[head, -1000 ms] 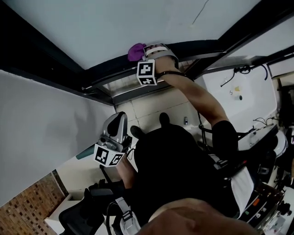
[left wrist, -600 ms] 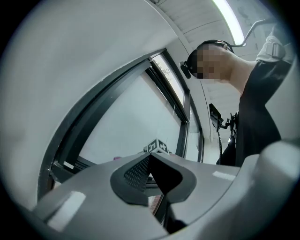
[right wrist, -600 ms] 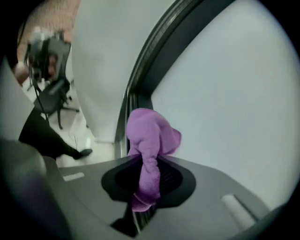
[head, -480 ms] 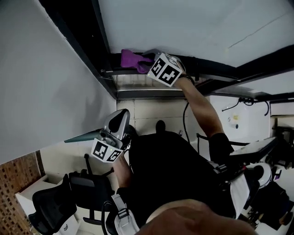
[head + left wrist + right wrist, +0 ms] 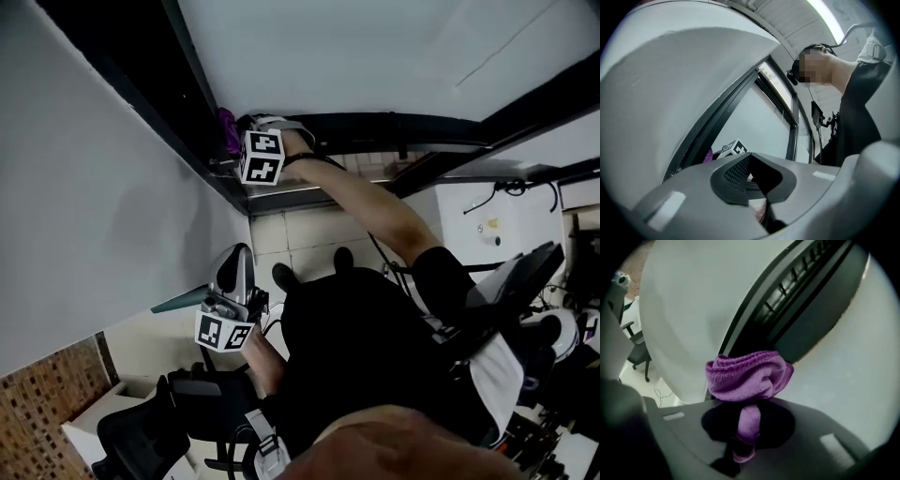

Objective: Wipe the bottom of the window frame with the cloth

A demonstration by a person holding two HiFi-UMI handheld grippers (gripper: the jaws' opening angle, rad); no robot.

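While its jaws are clamping tight on the purple cloth (image 5: 749,373), the right gripper (image 5: 746,432) is pressing the bunched cloth against the dark window frame (image 5: 797,296) near its corner. The left gripper (image 5: 759,194) is hanging low beside the person, jaws together and empty.

Purple cloth (image 5: 749,376) against a black window frame (image 5: 403,122). Black-and-white square markers pattern the cube (image 5: 262,157) of the grey right gripper (image 5: 746,434). Cream tiles (image 5: 300,230) chequer the floor, and the wall (image 5: 103,206) is pale grey.
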